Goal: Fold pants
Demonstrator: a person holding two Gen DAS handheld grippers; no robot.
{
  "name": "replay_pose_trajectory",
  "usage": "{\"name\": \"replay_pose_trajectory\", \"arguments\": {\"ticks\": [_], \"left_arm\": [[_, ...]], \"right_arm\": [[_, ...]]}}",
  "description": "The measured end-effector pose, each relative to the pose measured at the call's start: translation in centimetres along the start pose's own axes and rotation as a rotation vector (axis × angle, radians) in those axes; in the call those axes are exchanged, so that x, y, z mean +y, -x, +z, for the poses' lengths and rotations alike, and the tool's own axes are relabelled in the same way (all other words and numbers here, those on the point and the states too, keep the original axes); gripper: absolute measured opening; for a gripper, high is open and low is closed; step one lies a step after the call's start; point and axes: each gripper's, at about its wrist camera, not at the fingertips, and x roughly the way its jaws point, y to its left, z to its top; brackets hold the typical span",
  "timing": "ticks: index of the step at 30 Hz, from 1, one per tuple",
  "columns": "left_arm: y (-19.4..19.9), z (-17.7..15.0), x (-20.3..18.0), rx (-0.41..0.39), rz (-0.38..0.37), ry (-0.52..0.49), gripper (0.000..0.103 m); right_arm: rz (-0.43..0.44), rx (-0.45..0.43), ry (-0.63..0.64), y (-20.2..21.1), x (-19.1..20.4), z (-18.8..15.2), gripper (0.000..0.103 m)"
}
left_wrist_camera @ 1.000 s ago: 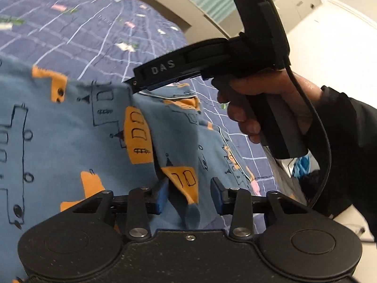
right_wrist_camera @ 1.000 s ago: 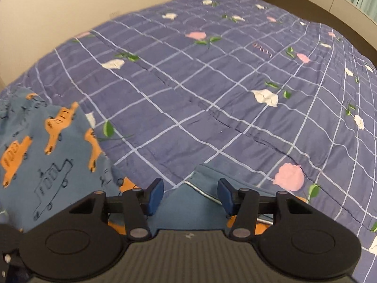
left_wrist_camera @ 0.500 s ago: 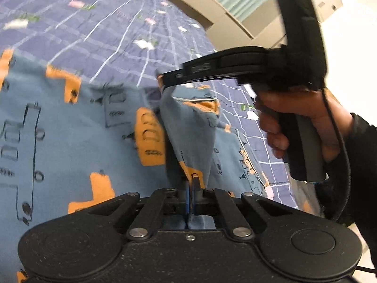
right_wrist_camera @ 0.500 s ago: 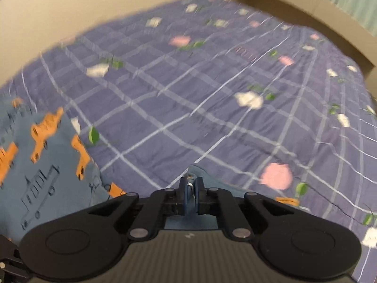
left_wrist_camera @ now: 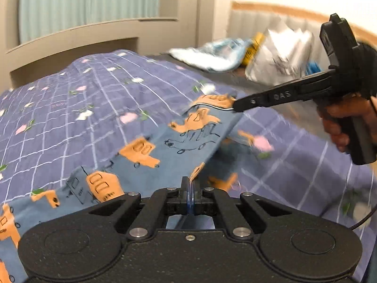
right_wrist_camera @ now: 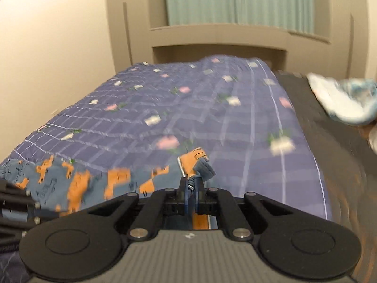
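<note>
The blue pants [left_wrist_camera: 165, 151] with orange vehicle prints are lifted off the purple floral quilt [left_wrist_camera: 70, 108]. My left gripper [left_wrist_camera: 190, 188] is shut on one edge of the pants. My right gripper [right_wrist_camera: 192, 188] is shut on another corner of the pants [right_wrist_camera: 117, 181]; it also shows in the left wrist view [left_wrist_camera: 235, 105], holding that corner up at the right. The cloth hangs stretched between the two grippers and trails down to the lower left.
The quilt covers a bed [right_wrist_camera: 212, 108] with a beige headboard [right_wrist_camera: 212, 47] and a green curtain [right_wrist_camera: 235, 0] behind. Plastic bags [left_wrist_camera: 278, 54] and a white-blue bundle [right_wrist_camera: 341, 99] lie at the bed's right side. A wall [right_wrist_camera: 59, 47] stands at the left.
Both grippers closed on the pants edge, then lifted it up off the quilt. Both views have swung up toward the headboard.
</note>
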Motion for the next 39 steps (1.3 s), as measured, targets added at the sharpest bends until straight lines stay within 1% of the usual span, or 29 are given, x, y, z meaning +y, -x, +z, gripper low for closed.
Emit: {"name": "replay_pose_trajectory", "arguments": {"ticks": [3,4,6,7,8,10,11,12,14,17,20,22,24,28,30,32,33,34,35,36,37,38,39], "left_arm": [[-1.0,-0.8,-0.5,0.055,-0.011,-0.007,0.000],[-1.3,-1.0,-0.4,0.068,-0.019,0.004,0.002],[-1.9,-1.0,0.0,0.098,-0.046,0.037,0.010],[-2.0,-1.0,0.2,0.102,-0.053,0.054,0.018],[-2.1,-0.8,0.5,0.103,-0.058,0.070,0.024],[-2.2,-0.3,0.9,0.100,-0.068,0.082,0.033],[-2.3,0.1,1.1,0.095,-0.075,0.086,0.039],[-2.5,0.7,1.3,0.090,-0.077,0.088,0.042],[-3.3,2.4,1.8,0.071,-0.068,0.091,0.051],[-5.2,5.4,2.3,0.036,-0.086,0.088,0.060],[-8.3,8.3,2.7,0.023,-0.098,0.048,0.061],[-10.6,9.9,2.6,0.035,-0.114,0.011,0.061],[-12.8,10.9,2.5,0.072,-0.141,-0.032,0.061],[-16.2,11.7,2.4,0.158,-0.171,-0.069,0.060],[-17.1,11.7,2.6,0.187,-0.171,-0.065,0.054],[-17.9,11.9,2.7,0.214,-0.182,-0.047,0.034],[-18.1,11.8,2.8,0.225,-0.188,-0.040,0.030],[-18.3,11.8,2.9,0.232,-0.190,-0.035,0.024],[-18.4,11.7,2.9,0.236,-0.187,-0.032,0.012],[-18.5,11.6,2.9,0.237,-0.173,-0.036,0.005],[-18.4,11.7,2.8,0.237,-0.153,-0.042,0.002],[-18.3,11.8,2.7,0.229,-0.149,-0.038,0.000],[-17.9,11.9,2.6,0.209,-0.140,-0.041,0.000]], "right_arm": [[0.011,0.046,-0.064,-0.3,-1.4,-3.1,0.006],[0.014,0.056,-0.080,-0.5,-1.8,-4.0,0.006],[0.022,0.071,-0.106,-0.8,-2.5,-5.4,0.006],[0.029,0.070,-0.118,-0.8,-2.9,-5.8,0.007],[0.036,0.067,-0.128,-0.7,-3.2,-6.2,0.009],[0.043,0.048,-0.136,-0.3,-3.7,-6.5,0.014],[0.044,0.037,-0.136,0.0,-4.0,-6.6,0.023],[0.043,0.026,-0.136,0.2,-4.2,-6.6,0.036],[0.035,0.002,-0.133,0.7,-4.5,-6.8,0.047],[0.037,-0.017,-0.148,0.8,-5.4,-6.8,0.047],[0.055,-0.026,-0.187,0.4,-6.4,-6.8,0.046],[0.081,-0.029,-0.204,0.1,-6.7,-6.7,0.043],[0.111,-0.031,-0.213,-0.1,-6.8,-6.7,0.033],[0.128,-0.020,-0.198,-0.6,-6.6,-6.7,0.027],[0.129,-0.020,-0.200,-0.8,-6.7,-6.7,0.022],[0.127,-0.024,-0.199,-0.7,-6.7,-6.8,0.018],[0.126,-0.025,-0.194,-0.7,-6.6,-6.8,0.016],[0.124,-0.028,-0.183,-0.7,-6.4,-6.8,0.014],[0.120,-0.030,-0.168,-0.6,-6.1,-6.8,0.012],[0.110,-0.034,-0.149,-0.5,-5.8,-6.7,0.011],[0.097,-0.040,-0.126,-0.4,-5.5,-6.6,0.011],[0.084,-0.049,-0.106,-0.2,-5.2,-6.5,0.010],[0.075,-0.058,-0.092,0.0,-5.0,-6.3,0.010]]}}
